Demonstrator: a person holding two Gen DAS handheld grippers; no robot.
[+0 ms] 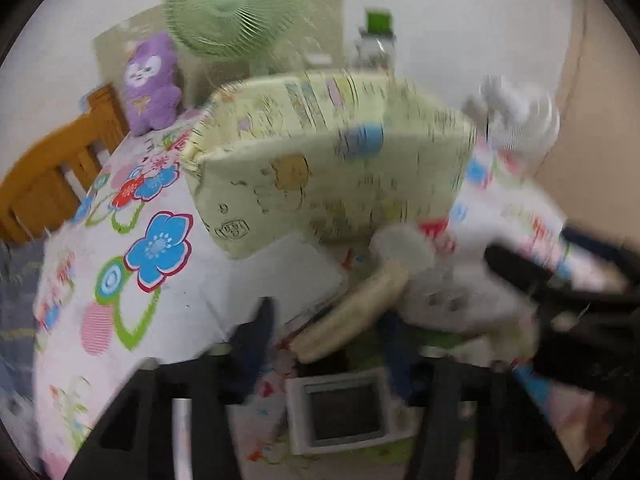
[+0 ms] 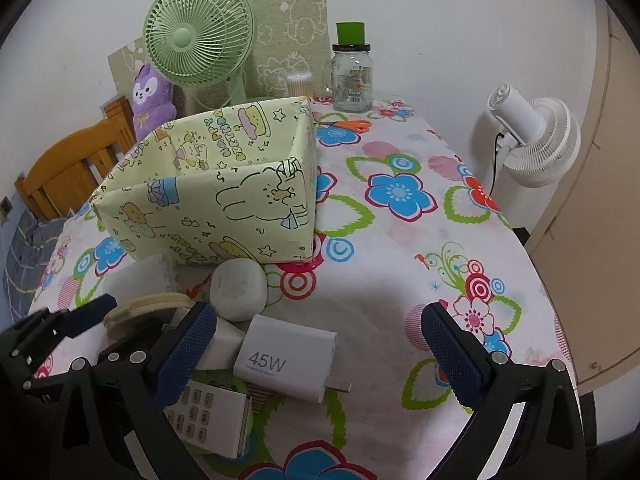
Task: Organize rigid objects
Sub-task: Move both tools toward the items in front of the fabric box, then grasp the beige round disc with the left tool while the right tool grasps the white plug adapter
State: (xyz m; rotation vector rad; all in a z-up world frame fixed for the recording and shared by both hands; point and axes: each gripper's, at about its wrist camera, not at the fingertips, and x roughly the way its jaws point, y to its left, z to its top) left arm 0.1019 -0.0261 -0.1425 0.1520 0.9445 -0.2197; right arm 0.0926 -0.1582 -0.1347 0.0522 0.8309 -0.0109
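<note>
Tape roll [image 1: 352, 312] sat between the left hand-held gripper [image 1: 328, 330] fingers, grip unclear; right hand-held gripper [image 2: 320, 344] gaped over the 45W charger [image 2: 286, 358].

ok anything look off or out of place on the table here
Nothing is spilled or visibly broken. The odd part is the heap in front of the yellow box: the 45W charger, the white round case and the keypad device lie jumbled against each other outside the box, which looks empty as far as the right wrist view shows.
</note>
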